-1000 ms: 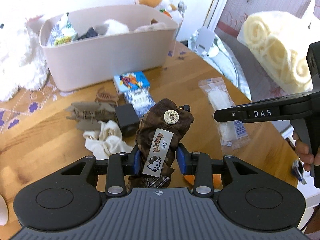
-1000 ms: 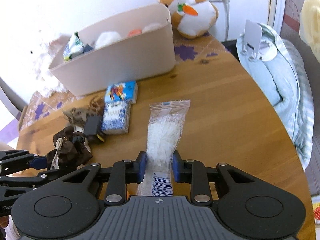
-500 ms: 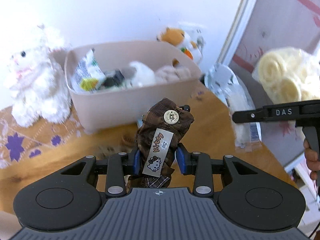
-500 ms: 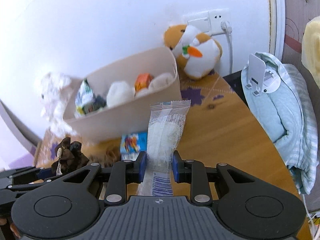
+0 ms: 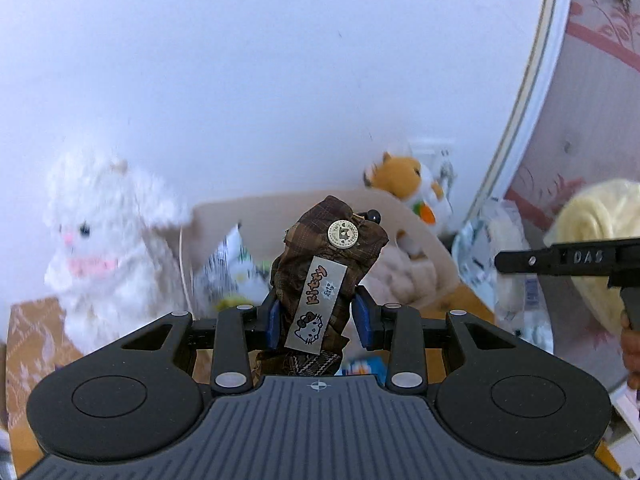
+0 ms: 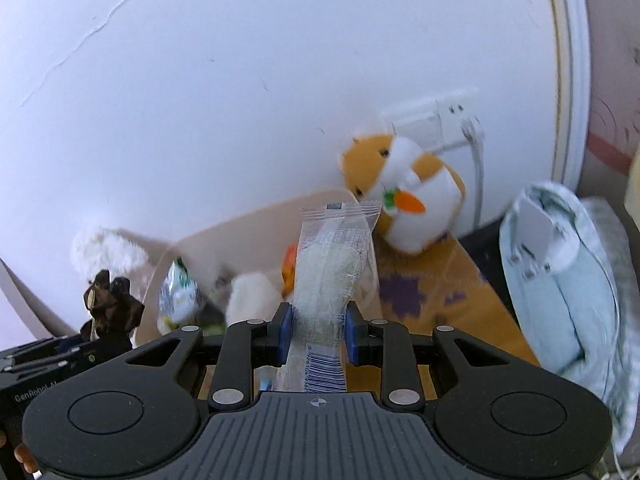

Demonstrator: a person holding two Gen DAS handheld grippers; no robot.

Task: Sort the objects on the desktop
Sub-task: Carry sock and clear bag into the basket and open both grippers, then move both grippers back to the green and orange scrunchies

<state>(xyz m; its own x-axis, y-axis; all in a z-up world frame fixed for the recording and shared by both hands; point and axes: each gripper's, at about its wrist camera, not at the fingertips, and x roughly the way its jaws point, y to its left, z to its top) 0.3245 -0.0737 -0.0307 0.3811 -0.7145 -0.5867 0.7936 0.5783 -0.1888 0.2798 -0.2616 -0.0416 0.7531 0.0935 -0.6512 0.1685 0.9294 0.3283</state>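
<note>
My left gripper [image 5: 318,320] is shut on a brown plaid fabric pouch [image 5: 324,264] with a Kitty label and a metal button, held up in front of the beige storage bin [image 5: 436,240]. My right gripper [image 6: 316,334] is shut on a clear plastic packet [image 6: 332,268] with white contents and a barcode, held upright before the same bin [image 6: 248,220]. The bin holds a snack bag [image 6: 178,292], a white fluffy item and an orange item. The pouch also shows at the left of the right wrist view [image 6: 110,304]. The right gripper shows at the right of the left wrist view [image 5: 560,258].
A white plush cat [image 5: 104,248] sits left of the bin. An orange and white plush with a carrot [image 6: 404,196] sits behind the bin by a wall socket [image 6: 440,120]. A pale blue bundle [image 6: 568,276] lies right. A small box [image 5: 360,368] lies on the wooden table [image 6: 460,288].
Both grippers have risen and tilted up with their loads. The table objects have dropped out of view and the bin and wall now fill the frames.
</note>
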